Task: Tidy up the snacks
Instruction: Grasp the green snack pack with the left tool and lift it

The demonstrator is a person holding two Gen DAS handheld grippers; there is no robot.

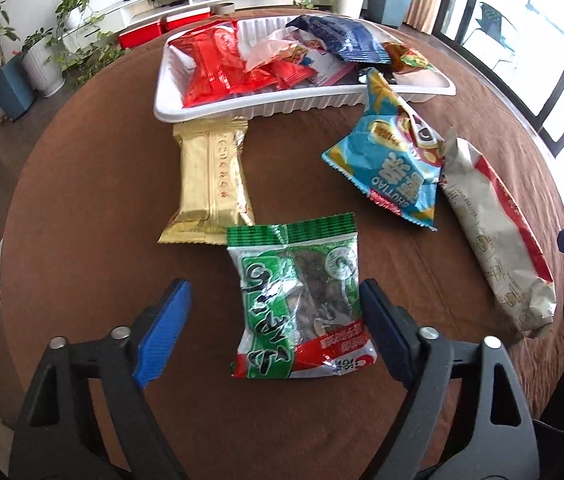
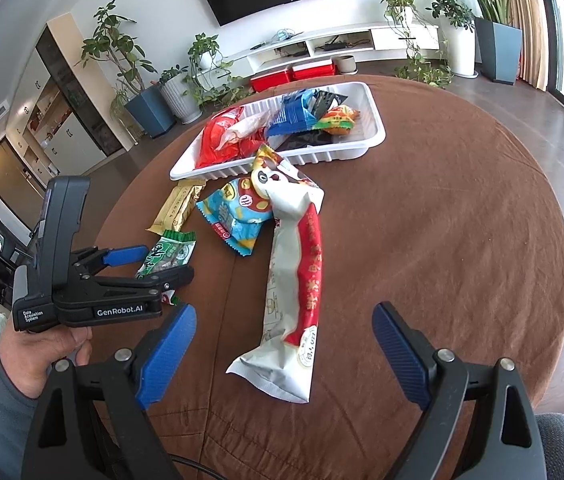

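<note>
Left tongs (image 1: 273, 332) apart, straddling the green seaweed snack packet (image 1: 302, 300); the right blue pad (image 1: 382, 332) sits at or on the packet's edge, the left blue pad (image 1: 161, 336) stands clear of it with brown tabletop (image 1: 81, 220) showing between; so nothing clamped yet; packet lies flat, its long axis running away from the tongs toward the white tray (image 1: 241, 108), so the tongs would close across its short width; in the right wrist view the same left tongs (image 2: 153, 262) flank that green packet (image 2: 169, 254), held by a hand (image 2: 41, 344) in a grey sleeve.

Right tongs (image 2: 284, 354) also apart and empty; the long white-and-red snack bag (image 2: 294, 300) lies between and ahead of them, near end not touched by either pad; its long axis runs away toward the tray (image 2: 362, 148), slightly tilted.

Left hand is clearly nearer the green packet, right hand nearer the long bag; likely step: pick each up and move to the tray, which already holds red, blue and orange packs; still loose on the tabletop: gold wafer packet (image 1: 209, 184), just beyond the green one, and a blue crisp bag (image 1: 390, 160) leaning on the tray's front wall.
</note>
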